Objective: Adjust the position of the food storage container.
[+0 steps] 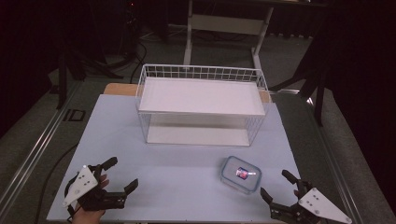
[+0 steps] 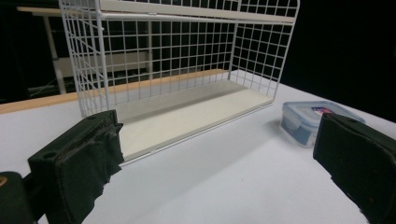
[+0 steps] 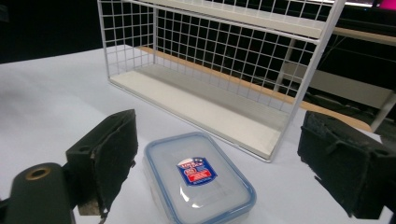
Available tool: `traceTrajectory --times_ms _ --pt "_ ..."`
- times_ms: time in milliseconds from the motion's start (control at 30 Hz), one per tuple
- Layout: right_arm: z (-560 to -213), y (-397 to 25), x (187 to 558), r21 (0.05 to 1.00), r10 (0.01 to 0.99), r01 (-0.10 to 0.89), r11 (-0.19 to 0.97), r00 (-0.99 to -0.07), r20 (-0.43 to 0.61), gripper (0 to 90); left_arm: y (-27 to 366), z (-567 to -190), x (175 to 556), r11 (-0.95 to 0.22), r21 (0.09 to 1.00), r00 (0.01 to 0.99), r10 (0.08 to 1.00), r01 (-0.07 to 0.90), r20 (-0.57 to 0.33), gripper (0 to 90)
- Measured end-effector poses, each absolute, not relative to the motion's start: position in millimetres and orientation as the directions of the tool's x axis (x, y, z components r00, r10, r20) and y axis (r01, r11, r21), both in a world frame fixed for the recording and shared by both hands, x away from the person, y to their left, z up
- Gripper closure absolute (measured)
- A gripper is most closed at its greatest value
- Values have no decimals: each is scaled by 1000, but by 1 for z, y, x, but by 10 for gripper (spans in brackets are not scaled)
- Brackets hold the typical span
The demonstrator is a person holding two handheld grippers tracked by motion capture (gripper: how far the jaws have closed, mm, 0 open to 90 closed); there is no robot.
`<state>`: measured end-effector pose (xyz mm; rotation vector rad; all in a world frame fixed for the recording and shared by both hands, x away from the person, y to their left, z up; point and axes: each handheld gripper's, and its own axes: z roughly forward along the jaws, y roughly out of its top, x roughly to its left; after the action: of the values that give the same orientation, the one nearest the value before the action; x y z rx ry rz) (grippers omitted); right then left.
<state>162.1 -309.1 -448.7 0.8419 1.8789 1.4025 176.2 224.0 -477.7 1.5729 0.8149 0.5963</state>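
Before the white wire rack (image 1: 201, 100), your two grippers rest low with jaws spread wide and empty: left gripper (image 1: 123, 175) off the rack's left front, right gripper (image 1: 278, 185) just beside the lidded plastic box (image 1: 241, 174) near its right front corner.

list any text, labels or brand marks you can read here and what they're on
Nothing can be read as words.
Sticker on the lid of the plastic container: a red, white and blue label with lettering, too blurred to read in the right gripper view.
The same sticker in the high view: too small to read.
Wire shelf rack, table and both grippers: no markings seen.
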Motion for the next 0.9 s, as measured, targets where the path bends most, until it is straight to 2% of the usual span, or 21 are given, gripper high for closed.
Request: traceTrajectory --times_ms 167,267,600,733,800,833,867,900 --pt "-445 -307 160 973 804 132 189 -590 -76 109 223 -477 175 -53 984 627 776 169 -66 19" --pt "-441 -305 158 980 778 112 162 -625 -58 108 222 -478 174 -60 984 633 772 169 -62 19" --pt "-450 -310 169 966 788 164 200 -612 -59 121 218 -478 174 -87 982 648 760 168 -44 19" --pt "-460 -313 175 943 794 213 255 -603 -79 229 217 -479 174 -89 982 651 758 169 -43 19" --pt "-463 -313 176 937 795 226 267 -601 -82 251 217 -479 174 -87 981 653 756 171 -47 19" --pt "-468 -314 179 930 797 243 277 -598 -82 339 217 -479 174 -90 981 653 756 171 -44 19" --pt "-470 -314 181 926 802 256 278 -593 -76 363 217 -479 174 -92 981 654 756 172 -44 19" --pt "-472 -315 182 919 810 277 281 -581 -72 430 217 -479 175 -91 980 654 755 174 -46 19"
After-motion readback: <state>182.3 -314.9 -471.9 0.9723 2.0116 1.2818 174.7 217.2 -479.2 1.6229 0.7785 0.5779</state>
